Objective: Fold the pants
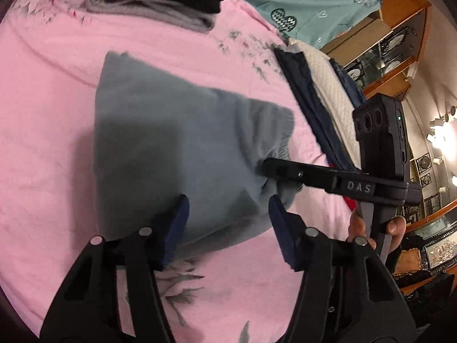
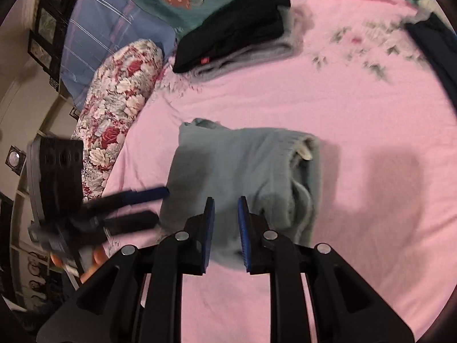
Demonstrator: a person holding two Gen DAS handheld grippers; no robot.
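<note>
The grey pants point(image 1: 177, 148) are seen folded into a compact bundle on the pink bedsheet point(image 1: 42, 114), near the middle of the bed. In the right wrist view the ribbed waistband point(image 2: 305, 148) is turned to the right side of the bundle, with folded layers visible beneath it.

The left gripper point(image 1: 227, 225) is held wide apart just above the near edge of the pants, with nothing between its blue pads point(image 1: 177, 214). The right gripper point(image 2: 226, 228) is held at a narrower gap over the near edge of the bundle; nothing is seen to be clamped between its pads point(image 2: 244, 228). In the left wrist view the right gripper is seen from the side, reaching in from the right with its tip at the right edge of the pants; whether cloth is touched there cannot be told.

At the far side of the bed a black folded garment point(image 2: 234, 25) is stacked on a grey folded garment point(image 2: 257, 48). A floral pillow point(image 2: 120, 91) lies at the left, and a pile of dark blue and white clothes point(image 1: 320, 100) lies at the right.
</note>
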